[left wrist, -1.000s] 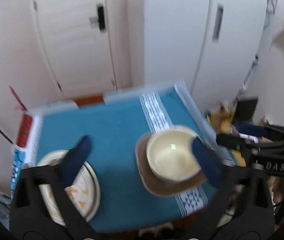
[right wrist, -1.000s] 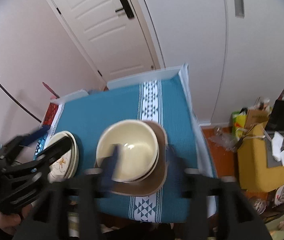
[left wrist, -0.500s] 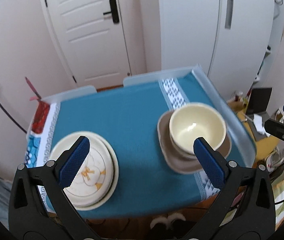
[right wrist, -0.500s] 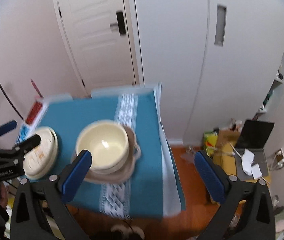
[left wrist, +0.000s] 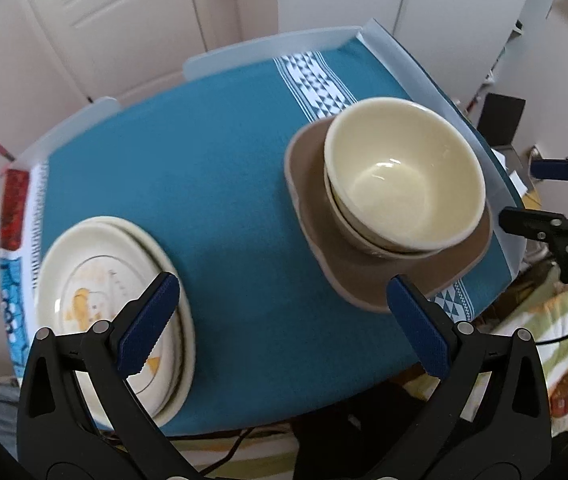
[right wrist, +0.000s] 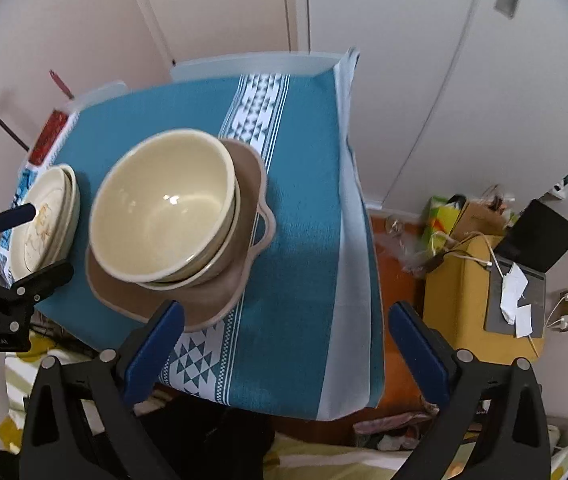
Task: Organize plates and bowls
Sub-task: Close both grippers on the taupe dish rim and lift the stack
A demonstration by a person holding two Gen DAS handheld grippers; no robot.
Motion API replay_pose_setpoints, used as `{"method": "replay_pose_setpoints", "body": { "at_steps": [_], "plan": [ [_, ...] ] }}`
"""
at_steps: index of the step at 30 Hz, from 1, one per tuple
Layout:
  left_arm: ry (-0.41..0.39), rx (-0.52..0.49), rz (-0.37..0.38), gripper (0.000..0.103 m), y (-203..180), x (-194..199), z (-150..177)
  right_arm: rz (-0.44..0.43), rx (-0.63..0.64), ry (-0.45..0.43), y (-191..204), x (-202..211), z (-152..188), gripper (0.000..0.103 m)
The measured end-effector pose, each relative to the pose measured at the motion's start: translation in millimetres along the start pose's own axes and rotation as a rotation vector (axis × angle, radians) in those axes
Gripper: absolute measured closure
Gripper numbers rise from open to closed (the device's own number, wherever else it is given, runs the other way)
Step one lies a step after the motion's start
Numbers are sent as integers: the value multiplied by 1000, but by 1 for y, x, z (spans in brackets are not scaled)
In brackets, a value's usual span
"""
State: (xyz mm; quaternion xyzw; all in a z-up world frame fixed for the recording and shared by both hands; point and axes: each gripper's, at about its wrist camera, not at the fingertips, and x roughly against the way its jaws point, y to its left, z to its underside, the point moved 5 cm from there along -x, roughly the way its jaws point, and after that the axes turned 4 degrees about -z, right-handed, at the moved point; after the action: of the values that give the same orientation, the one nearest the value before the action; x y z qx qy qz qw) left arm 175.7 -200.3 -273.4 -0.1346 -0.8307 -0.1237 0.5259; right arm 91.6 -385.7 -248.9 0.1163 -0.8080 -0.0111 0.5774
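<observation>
On the left side of the table we see a stack of cream plates (left wrist: 111,304). The top plate has a small orange drawing on it. The plates sit on a teal tablecloth (left wrist: 211,184), close to its left edge and its near edge.

Our left gripper (left wrist: 284,324) hangs above the near part of the table. Its two blue pads are spread wide apart. Nothing is between them, and they touch nothing. In the left wrist view, the left pad (left wrist: 145,326) shows in front of the plates, and the right pad (left wrist: 418,328) shows in front of the near rim of the brown dish.

Going right, we come to a cream bowl (left wrist: 404,172). It sits inside a second bowl just like it. Both bowls stand upright on a brown dish (left wrist: 368,280) with a wavy edge. This pile is on the right side of the cloth, well apart from the plates. A white band with a triangle pattern (right wrist: 257,104) runs from far to near under the dish.

Our right gripper (right wrist: 284,352) is out at the near right side of the table. Its blue pads are wide open too, and it holds nothing. Its left pad (right wrist: 153,350) shows in front of the near rim of the brown dish.

On the floor to the right there is a yellow box (right wrist: 460,292) with a dark laptop (right wrist: 540,236) beside it.
</observation>
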Motion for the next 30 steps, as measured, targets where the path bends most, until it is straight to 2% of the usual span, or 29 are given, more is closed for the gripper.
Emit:
{"method": "replay_pose_setpoints", "body": {
  "at_steps": [1,4,6,9,12,14,16,18,19,21,24,27,30],
  "plan": [
    [15,0,10,0,-1,-6,-2,-3,8,19,1,-4,-2,11],
    [50,4,30,1,-2,-19,-5,-10,32,73,3,-17,-3,28],
    [70,-3,39,6,-5,-28,-5,-33,42,102,7,-27,-3,39],
    [100,-8,53,19,-7,-40,-4,-46,63,127,13,-36,-5,48],
    [131,3,68,19,-11,-54,-3,-66,78,152,18,-48,-7,54],
    [143,17,83,22,-12,-60,-2,-71,82,163,19,-54,-7,54],
    [149,19,90,31,-14,-64,-1,-84,80,163,18,-58,-8,54],
    [146,15,96,49,-16,-67,-2,-94,83,162,18,-62,-8,56],
    [143,9,100,53,-19,-69,-3,-101,93,163,19,-63,-8,58],
    [140,4,107,70,-21,-73,-6,-107,119,165,24,-68,-8,73],
    [122,-12,128,85,-28,-77,-8,-98,148,161,26,-75,-10,82],
    [96,-33,131,93,-33,-75,-9,-114,139,135,24,-75,-10,84],
    [81,-38,134,93,-34,-75,-10,-132,132,111,23,-73,-10,87]
  ]
}}
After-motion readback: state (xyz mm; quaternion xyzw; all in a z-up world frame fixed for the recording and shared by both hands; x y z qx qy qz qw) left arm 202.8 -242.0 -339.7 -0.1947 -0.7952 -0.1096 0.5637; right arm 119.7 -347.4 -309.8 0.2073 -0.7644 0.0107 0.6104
